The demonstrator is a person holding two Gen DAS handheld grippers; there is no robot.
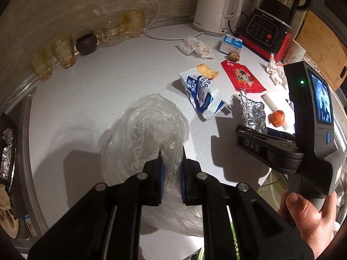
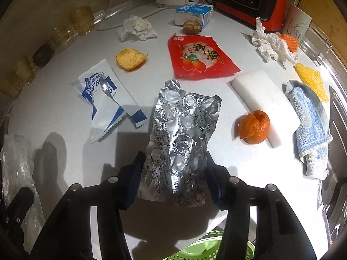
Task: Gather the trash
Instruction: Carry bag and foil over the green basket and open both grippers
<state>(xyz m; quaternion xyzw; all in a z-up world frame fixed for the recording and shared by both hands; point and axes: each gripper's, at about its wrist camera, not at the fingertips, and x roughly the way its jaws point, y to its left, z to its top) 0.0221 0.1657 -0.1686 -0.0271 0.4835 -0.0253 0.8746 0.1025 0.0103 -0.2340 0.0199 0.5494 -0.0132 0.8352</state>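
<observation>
A: Item one — foil blister sheet (image 2: 184, 134). Location?

B: It is held between the pads of the right gripper (image 2: 175, 162), which is closed on its near end. The long axis is seen running away from the gripper, its far end tilted toward the red snack wrapper (image 2: 199, 58). Whether that end touches the counter (image 2: 65, 119) cannot be told.

A: Item two — clear plastic bag (image 1: 143, 130)?

B: It is pinched by the left gripper (image 1: 171, 158), closed on a fold. The bag lies slumped on the counter, to the left of the foil sheet; its mouth cannot be made out.

A: Pose of the hands?

B: Both grippers are pointed steeply down. The right one is gripped from below by a hand (image 1: 308, 214).

A: Judged next?

B: The sheet is to be carried left, to the bag. Orange peel (image 2: 252, 127) and blue-white wrapper (image 2: 106, 106) remain uncollected.
</observation>
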